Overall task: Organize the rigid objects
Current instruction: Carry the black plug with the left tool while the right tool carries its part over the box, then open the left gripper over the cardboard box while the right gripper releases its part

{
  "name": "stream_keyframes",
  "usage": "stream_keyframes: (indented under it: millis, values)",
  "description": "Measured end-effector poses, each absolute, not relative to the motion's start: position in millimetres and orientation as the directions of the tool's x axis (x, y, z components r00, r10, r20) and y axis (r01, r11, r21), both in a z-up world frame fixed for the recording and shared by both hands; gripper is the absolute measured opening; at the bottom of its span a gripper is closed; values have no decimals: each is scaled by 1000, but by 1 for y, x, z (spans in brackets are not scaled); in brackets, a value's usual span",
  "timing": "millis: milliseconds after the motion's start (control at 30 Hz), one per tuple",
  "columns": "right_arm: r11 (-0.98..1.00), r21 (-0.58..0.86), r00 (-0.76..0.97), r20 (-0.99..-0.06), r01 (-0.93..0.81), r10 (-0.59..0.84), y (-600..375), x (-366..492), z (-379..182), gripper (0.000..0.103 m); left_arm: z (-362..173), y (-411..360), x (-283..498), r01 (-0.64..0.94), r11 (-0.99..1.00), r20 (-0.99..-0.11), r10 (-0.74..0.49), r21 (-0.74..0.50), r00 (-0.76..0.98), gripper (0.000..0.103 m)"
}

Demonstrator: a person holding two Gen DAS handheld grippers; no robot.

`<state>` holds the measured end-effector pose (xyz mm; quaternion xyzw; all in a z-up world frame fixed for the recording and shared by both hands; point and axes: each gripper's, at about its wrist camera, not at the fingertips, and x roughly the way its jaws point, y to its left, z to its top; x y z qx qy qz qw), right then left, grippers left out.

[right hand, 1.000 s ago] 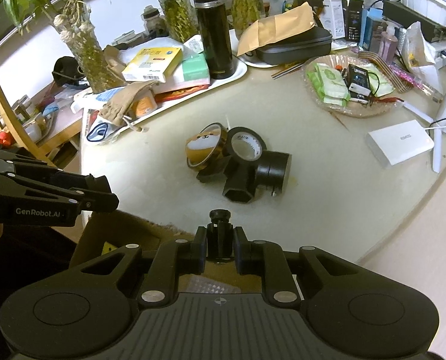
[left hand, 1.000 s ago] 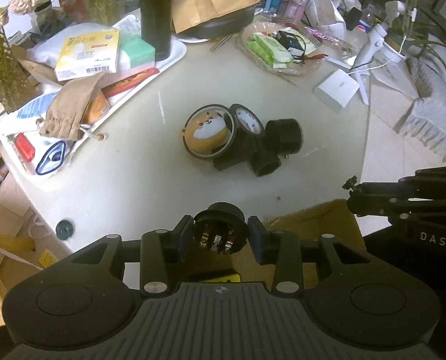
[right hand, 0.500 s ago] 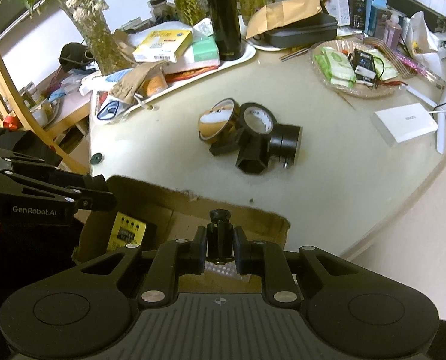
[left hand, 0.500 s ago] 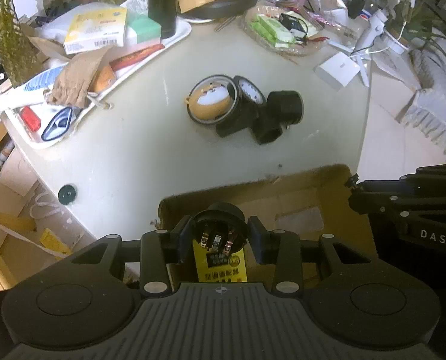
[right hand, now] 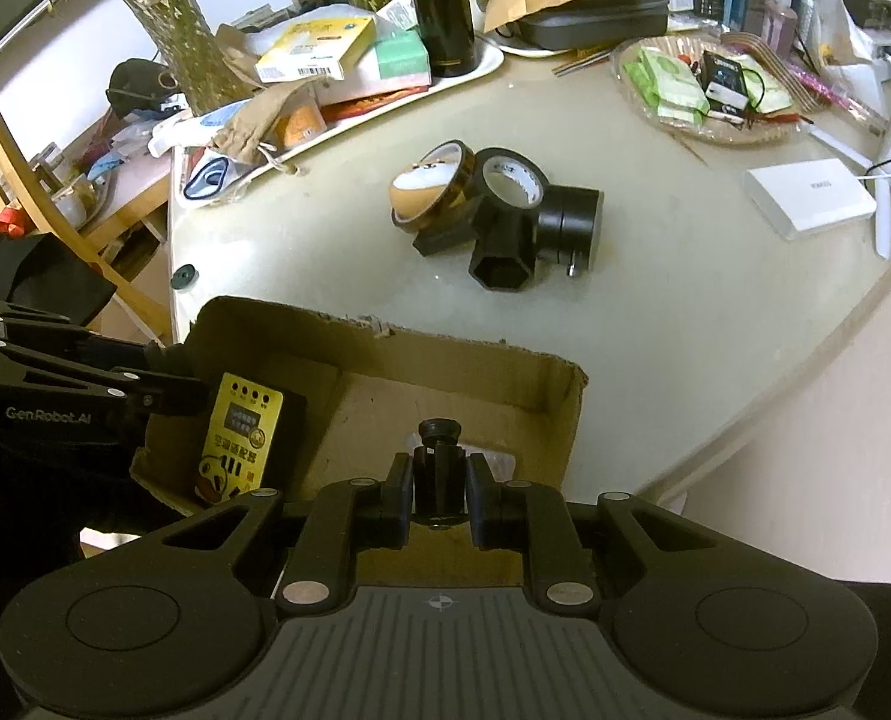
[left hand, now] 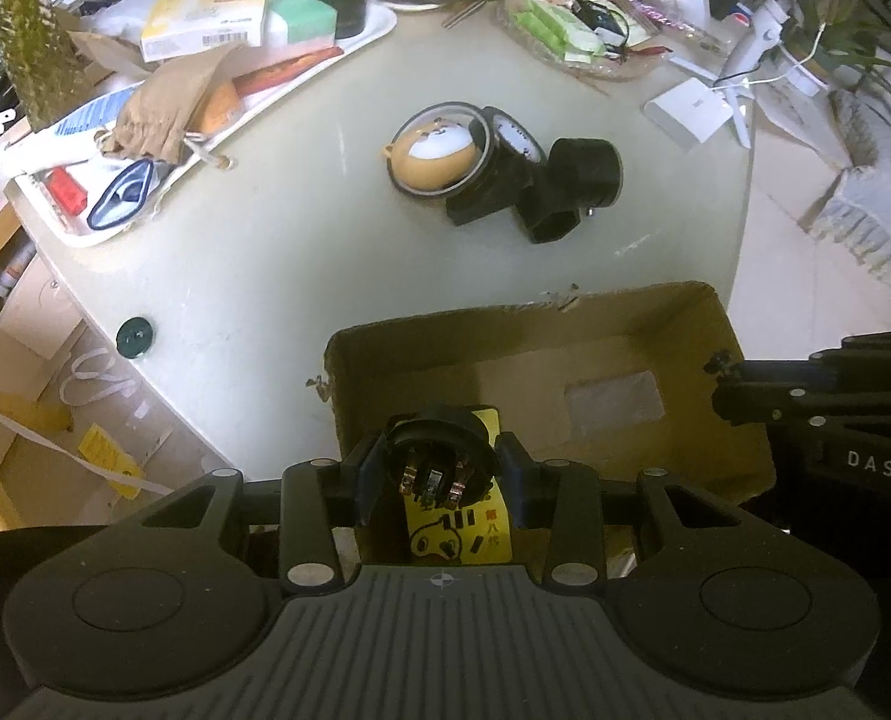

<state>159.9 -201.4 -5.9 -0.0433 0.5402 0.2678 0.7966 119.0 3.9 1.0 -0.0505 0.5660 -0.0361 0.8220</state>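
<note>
Both grippers hang over an open cardboard box point(left hand: 673, 324) that sits at the near edge of the table point(left hand: 301, 264). Left gripper point(left hand: 439, 468) is clamped on a round black connector point(left hand: 439, 450) w/ metal pins showing, held above the box's left end, right over a yellow-faced black device point(right hand: 238, 438) that leans against the box's left wall. Right gripper point(right hand: 439, 474) is clamped on a small black cylindrical part point(right hand: 439, 462) w/ a knurled cap, held over the mid of the box, nr its near wall. Box floor otherwise bare except a pale label patch point(left hand: 616, 402). Still out on the table, toward its centre & well apart from the box: a clear tape roll w/ a cartoon dog print point(left hand: 439, 147), a black tape roll point(left hand: 514, 141) touching it, a black hex part point(right hand: 502, 252) & a black cylinder point(right hand: 568, 219), all bunched together, w/ another black block under the rolls, shape hard to tell. Far-left edge of the table: white tray point(left hand: 379, 30) piled w/ a yellow box point(left hand: 205, 15), a brown pouch point(left hand: 169, 102) & a tall black bottle point(right hand: 445, 6). Far-right side: wicker basket point(right hand: 709, 126) w/ green packets, white box point(right hand: 808, 195) beside it. A small dark disc point(left hand: 135, 337) lies at the table's left edge.
</note>
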Motion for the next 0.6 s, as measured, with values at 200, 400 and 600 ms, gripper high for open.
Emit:
stream_keyframes:
  millis: [200, 400, 600]
  values:
    - [853, 222, 269, -885, -472, 380, -202, 160, -6, 21, 0, 5, 120, 3, 992, -928, -122, -129, 353, 39]
    - [847, 223, 265, -885, -483, 384, -201, 160, -6, 21, 0, 3, 121, 7, 992, -930, -121, -126, 347, 40]
    - [855, 195, 306, -876, -481, 372, -200, 161, -1, 100, 5, 2, 121, 16, 994, -916, -105, -107, 387, 74]
